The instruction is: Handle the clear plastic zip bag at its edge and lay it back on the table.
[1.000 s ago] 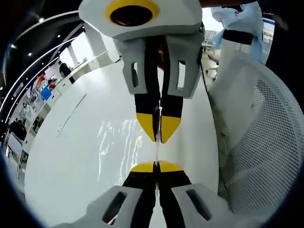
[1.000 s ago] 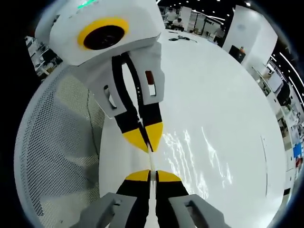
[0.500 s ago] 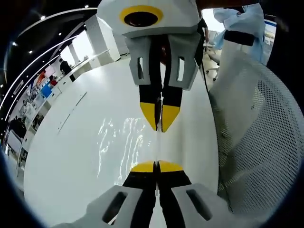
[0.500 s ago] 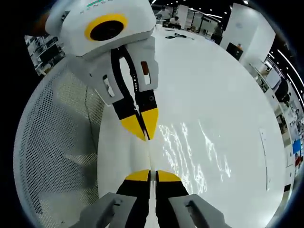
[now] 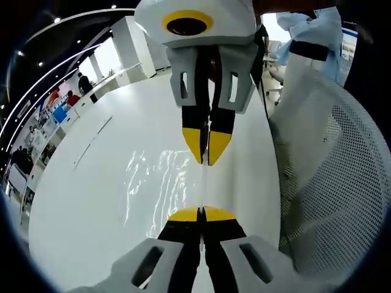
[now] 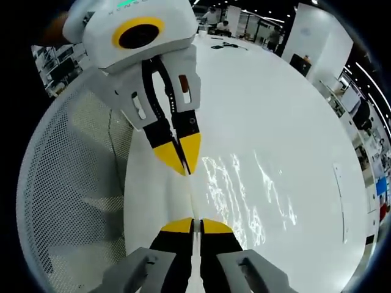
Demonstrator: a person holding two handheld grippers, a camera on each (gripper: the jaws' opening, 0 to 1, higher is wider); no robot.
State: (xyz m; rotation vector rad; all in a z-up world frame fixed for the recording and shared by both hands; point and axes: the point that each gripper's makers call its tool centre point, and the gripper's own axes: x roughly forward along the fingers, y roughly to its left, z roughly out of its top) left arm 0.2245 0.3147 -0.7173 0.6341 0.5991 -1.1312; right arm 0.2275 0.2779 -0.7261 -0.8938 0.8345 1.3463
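In the left gripper view the left gripper [image 5: 201,213] has its yellow tips pressed together on the thin edge of the bag [image 5: 160,183], a pale strip running straight up from between them. At the far end of that strip the right gripper [image 5: 207,160] points back toward the camera, its tips likewise pinched on the same edge. The clear film hangs off to one side, showing as bright wrinkled glints against the white table [image 5: 85,201]. In the right gripper view the right gripper [image 6: 192,224] is clamped on the bag [image 6: 244,195] edge, and the left gripper [image 6: 183,168] opposite holds the other end; the glinting film spreads over the table [image 6: 287,122]. A white mesh chair [image 5: 330,183] stands just beside the table, seen also in the right gripper view [image 6: 73,183]. People stand at benches far off.
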